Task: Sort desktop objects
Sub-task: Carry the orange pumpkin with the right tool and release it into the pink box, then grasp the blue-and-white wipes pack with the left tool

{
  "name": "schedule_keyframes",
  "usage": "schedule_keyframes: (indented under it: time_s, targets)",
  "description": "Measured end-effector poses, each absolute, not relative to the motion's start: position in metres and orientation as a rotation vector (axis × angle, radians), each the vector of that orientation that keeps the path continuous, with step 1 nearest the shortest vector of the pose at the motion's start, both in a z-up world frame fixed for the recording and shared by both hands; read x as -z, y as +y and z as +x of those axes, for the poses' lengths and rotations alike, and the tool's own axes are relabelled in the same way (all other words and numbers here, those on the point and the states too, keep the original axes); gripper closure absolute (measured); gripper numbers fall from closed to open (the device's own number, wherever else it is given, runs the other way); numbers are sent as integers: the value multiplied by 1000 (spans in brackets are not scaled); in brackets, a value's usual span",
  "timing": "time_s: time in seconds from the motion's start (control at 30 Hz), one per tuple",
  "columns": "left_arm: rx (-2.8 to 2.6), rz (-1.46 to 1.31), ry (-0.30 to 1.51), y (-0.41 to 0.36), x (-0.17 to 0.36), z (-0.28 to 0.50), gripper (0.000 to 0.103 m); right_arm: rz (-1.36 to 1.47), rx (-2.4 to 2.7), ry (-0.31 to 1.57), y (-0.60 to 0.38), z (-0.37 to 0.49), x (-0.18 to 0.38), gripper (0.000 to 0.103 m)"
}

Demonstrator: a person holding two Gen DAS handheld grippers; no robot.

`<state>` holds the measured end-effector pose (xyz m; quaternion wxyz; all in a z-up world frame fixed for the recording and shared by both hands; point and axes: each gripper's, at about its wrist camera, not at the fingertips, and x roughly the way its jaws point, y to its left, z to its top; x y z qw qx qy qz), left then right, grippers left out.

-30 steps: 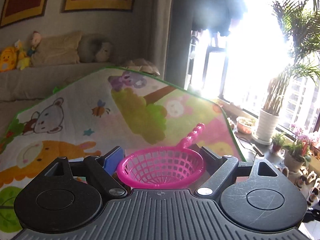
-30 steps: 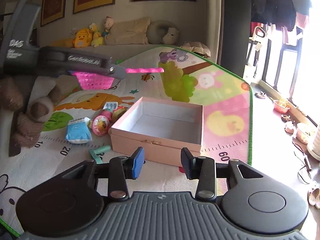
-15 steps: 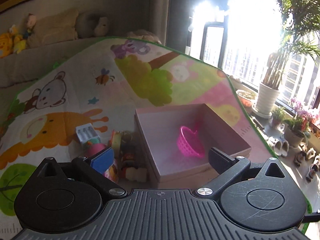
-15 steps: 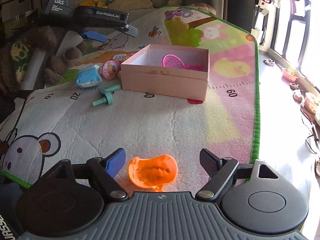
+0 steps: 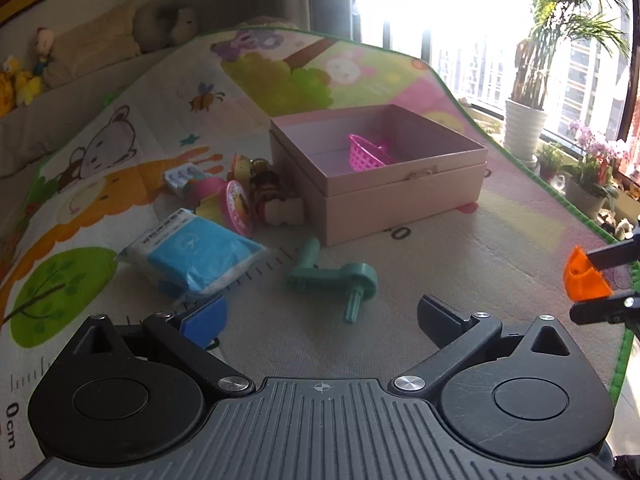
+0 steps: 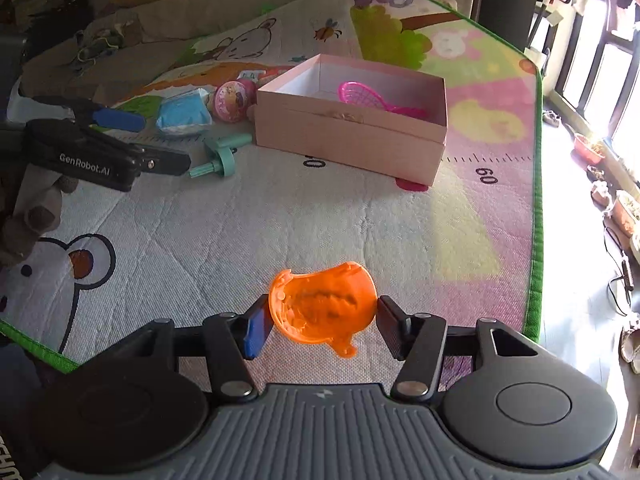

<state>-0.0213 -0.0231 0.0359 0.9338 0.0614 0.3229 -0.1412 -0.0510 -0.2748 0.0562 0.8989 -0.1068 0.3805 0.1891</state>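
Note:
An open pink box stands on the play mat and holds a pink toy strainer, which also shows in the right wrist view. My left gripper is open and empty, low over the mat just in front of a teal plastic toy. My right gripper is shut on an orange plastic toy near the mat's front edge. The orange toy also shows at the right edge of the left wrist view.
Left of the box lie a blue-and-white packet, a round pink toy and several small toys. The mat's green edge runs along the right. Potted plants stand by the window.
My left gripper let the pink strainer drop into the box, then pulled back and down toward the teal toy. My right gripper moved to the orange toy and closed on it.

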Motion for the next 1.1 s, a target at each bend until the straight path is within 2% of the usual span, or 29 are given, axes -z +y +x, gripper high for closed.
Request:
schedule_keyframes:
  time_s: [0.2, 0.33, 0.37, 0.4, 0.53, 0.67, 0.7, 1.0, 1.03, 1.1]
  targets:
    - [265, 93, 651, -10, -39, -21, 0, -184, -356, 588, -255, 27, -130, 47]
    - [230, 73, 654, 0, -41, -19, 0, -181, -278, 505, -234, 97, -148, 47]
    - [223, 70, 657, 4, -41, -18, 0, -184, -272, 502, -229, 112, -147, 44]
    - [212, 64, 660, 8, -40, -17, 0, -185, -243, 514, -224, 126, -144, 34]
    - [157, 30, 679, 27, -33, -10, 0, -200, -323, 521, -206, 110, -127, 30]
    - [89, -12, 706, 46, -27, 0, 0, -301, -475, 516, -184, 57, -98, 15]
    - [75, -19, 706, 50, -26, 2, 0, -328, -510, 526, -179, 43, -90, 13]
    - [-10, -57, 684, 69, -35, 2, 0, -317, -619, 656, -164, 18, -49, 11]
    - [-9, -57, 684, 68, -37, 2, 0, -310, -617, 653, -161, 20, -47, 12]
    - [7, -47, 685, 64, -39, 5, 0, -291, -622, 669, -156, 27, -41, 27]
